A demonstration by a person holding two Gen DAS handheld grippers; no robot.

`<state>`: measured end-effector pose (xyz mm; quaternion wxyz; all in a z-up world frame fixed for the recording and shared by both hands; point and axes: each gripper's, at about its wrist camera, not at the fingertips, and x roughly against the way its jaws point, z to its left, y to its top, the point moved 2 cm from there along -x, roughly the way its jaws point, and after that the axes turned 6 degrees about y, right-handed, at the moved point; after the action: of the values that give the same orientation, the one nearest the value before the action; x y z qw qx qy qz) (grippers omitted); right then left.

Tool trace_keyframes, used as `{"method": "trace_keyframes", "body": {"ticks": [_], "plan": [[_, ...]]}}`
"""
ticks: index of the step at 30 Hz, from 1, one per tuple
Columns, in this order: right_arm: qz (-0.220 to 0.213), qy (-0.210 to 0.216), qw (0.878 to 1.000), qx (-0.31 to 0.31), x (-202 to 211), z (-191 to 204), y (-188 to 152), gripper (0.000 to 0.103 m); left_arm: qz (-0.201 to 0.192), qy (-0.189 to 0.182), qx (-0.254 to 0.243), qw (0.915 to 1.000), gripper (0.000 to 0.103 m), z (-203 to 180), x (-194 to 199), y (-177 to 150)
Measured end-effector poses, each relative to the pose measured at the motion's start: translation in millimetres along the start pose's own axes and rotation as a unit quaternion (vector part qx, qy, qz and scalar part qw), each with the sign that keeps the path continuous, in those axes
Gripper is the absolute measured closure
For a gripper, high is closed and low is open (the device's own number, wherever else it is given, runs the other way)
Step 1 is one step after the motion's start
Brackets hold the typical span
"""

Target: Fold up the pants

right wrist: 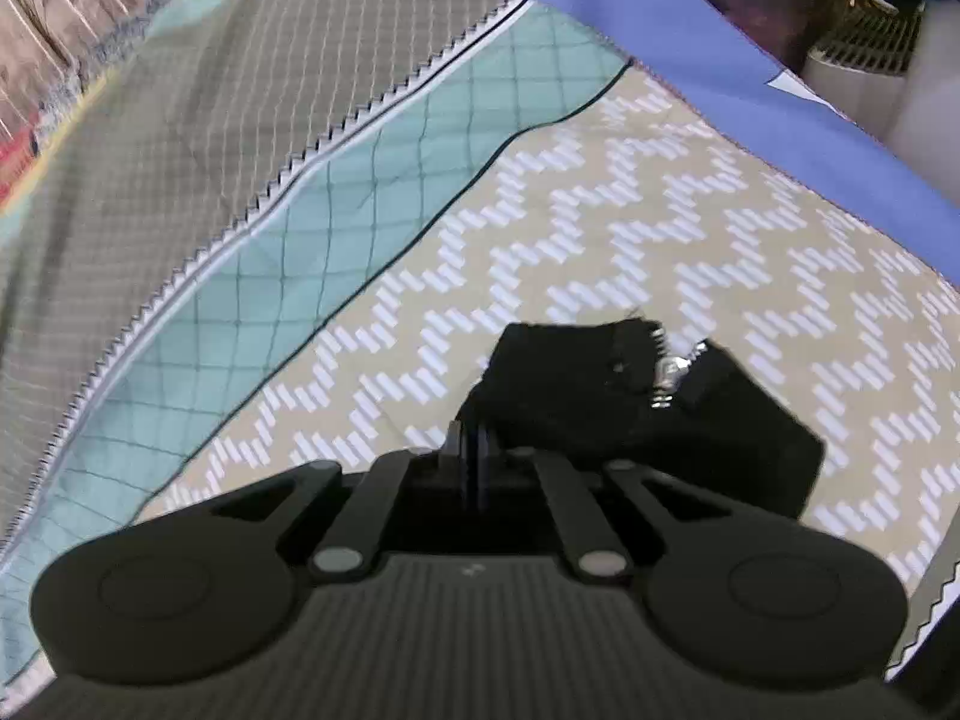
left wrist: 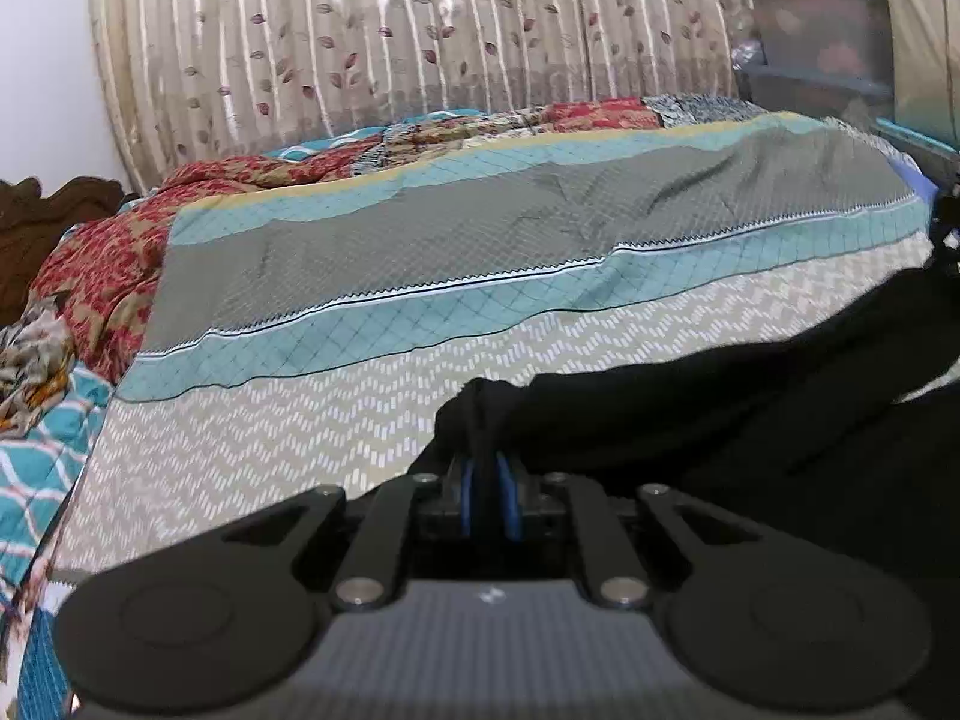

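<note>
The black pants point(left wrist: 750, 408) lie on the patterned bedspread point(left wrist: 420, 240), spreading to the right in the left wrist view. My left gripper point(left wrist: 486, 468) is shut on an edge of the pants, with black cloth pinched between its blue pads point(left wrist: 510, 504). In the right wrist view my right gripper point(right wrist: 471, 444) is shut on the waist end of the pants point(right wrist: 600, 396), where a metal zipper and button point(right wrist: 669, 372) show. That end is lifted over the beige zigzag part of the bedspread point(right wrist: 600, 210).
A crumpled red and patterned blanket point(left wrist: 108, 264) lies at the bed's left and far side. A curtain point(left wrist: 390, 30) hangs behind. Plastic storage boxes point(left wrist: 822, 36) stand at the back right. A blue sheet edge point(right wrist: 750, 78) borders the bed.
</note>
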<state>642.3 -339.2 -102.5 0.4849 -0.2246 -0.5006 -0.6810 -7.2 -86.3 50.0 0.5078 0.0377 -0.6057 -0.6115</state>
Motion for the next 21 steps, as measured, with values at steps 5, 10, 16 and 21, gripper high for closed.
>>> {"method": "trace_keyframes", "body": {"ticks": [5,10,16,21], "plan": [[-0.034,0.077,0.996,-0.040,70.0,-38.4,6.2,0.098,-0.012,-0.004,0.014,0.9998,0.094,8.8,20.5,-2.9],[-0.074,0.117,0.988,-0.062,155.5,-96.2,-2.7,0.098,-0.036,-0.012,0.025,0.9990,0.094,19.8,54.8,-12.4],[-0.099,0.125,0.984,-0.078,230.0,-170.9,-52.6,0.098,-0.037,-0.044,0.037,0.9976,0.094,30.5,91.1,-45.8],[-0.094,0.094,0.983,-0.125,247.5,-223.8,-103.4,0.100,-0.010,-0.070,0.035,0.9969,0.094,25.2,109.4,-85.4]]}}
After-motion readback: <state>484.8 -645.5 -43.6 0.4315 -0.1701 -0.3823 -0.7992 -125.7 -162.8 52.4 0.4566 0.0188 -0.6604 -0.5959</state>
